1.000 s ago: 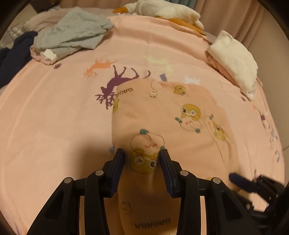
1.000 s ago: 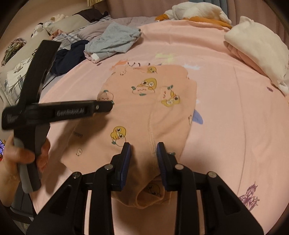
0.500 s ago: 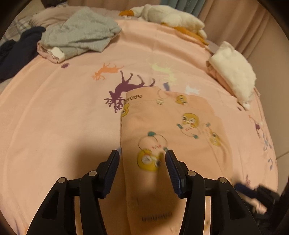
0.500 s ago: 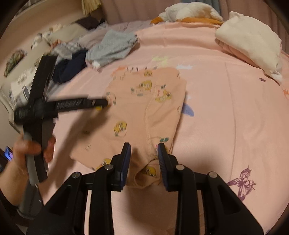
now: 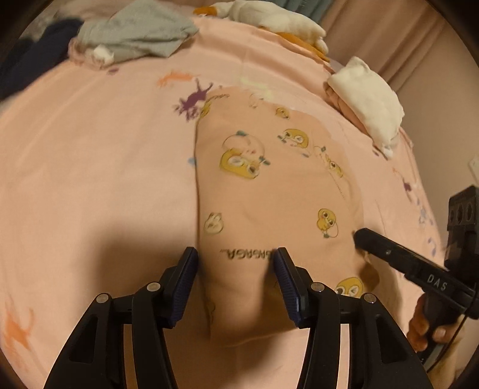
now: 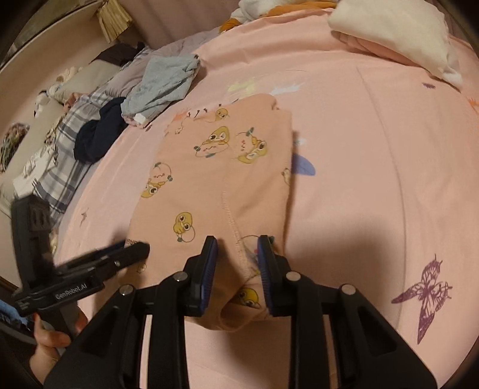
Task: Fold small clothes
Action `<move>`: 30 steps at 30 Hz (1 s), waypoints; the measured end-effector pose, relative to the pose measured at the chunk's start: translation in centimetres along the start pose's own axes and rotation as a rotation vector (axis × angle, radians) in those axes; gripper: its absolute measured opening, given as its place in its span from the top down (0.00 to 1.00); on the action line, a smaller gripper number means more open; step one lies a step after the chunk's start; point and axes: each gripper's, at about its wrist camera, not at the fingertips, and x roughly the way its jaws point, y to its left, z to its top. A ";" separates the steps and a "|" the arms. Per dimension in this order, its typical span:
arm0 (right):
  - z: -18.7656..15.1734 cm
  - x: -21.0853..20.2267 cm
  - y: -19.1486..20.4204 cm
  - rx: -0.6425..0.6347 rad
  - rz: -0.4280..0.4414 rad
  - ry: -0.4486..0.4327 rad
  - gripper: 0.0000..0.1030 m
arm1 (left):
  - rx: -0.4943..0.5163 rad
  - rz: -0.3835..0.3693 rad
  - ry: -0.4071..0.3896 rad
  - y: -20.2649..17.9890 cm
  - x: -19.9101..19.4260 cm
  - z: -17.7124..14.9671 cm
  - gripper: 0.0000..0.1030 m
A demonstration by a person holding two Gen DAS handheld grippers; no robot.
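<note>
A small peach garment printed with yellow cartoon ducks lies flat on the pink bedsheet. It also shows in the right wrist view. My left gripper is open, its jaws straddling the garment's near left edge by the printed lettering. My right gripper is open, jaws either side of the stitched seam at the garment's near end. Each gripper shows in the other's view, the right one at the garment's right edge, the left one at its left edge.
A grey garment and a dark navy one lie crumpled at the far left. A folded white and pink stack sits at the far right. White and orange clothes lie at the back. A pillow and plaid fabric lie left of the sheet.
The left gripper has opened wider and pulled back toward the garment's near edge. The right gripper has kept its gap and drawn back slightly. The garment lies flatter.
</note>
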 end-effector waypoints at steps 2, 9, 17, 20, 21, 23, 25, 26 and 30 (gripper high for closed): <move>0.1 -0.4 -0.6 0.026 -0.024 -0.002 0.67 | -0.016 -0.009 -0.007 0.3 -0.5 -0.2 0.50; -0.9 -1.5 -1.6 0.094 0.085 0.047 0.51 | -0.033 -0.033 0.005 0.7 -1.3 -1.0 0.50; -2.2 0.4 0.1 -0.001 -0.014 0.064 0.71 | -0.004 0.003 -0.008 0.3 -1.1 -1.6 0.52; -2.3 0.5 -0.8 0.033 0.012 0.062 0.72 | 0.010 0.015 -0.014 0.3 -1.0 -1.9 0.52; -2.2 0.5 -1.2 0.052 0.027 0.063 0.73 | 0.011 0.014 -0.016 0.4 -1.0 -2.0 0.52; -2.2 0.5 -2.0 0.095 0.059 0.064 0.74 | 0.013 0.017 -0.016 0.3 -1.0 -2.0 0.52; -2.4 0.1 -2.2 0.113 0.068 0.062 0.75 | 0.021 0.029 -0.017 0.2 -1.0 -2.0 0.52; -2.5 -0.2 -2.2 0.115 0.068 0.060 0.74 | 0.024 0.038 -0.016 0.1 -1.1 -2.1 0.52; -2.6 -1.6 -1.3 0.067 0.018 0.021 0.68 | 0.037 0.074 -0.029 -0.4 -1.9 -2.4 0.52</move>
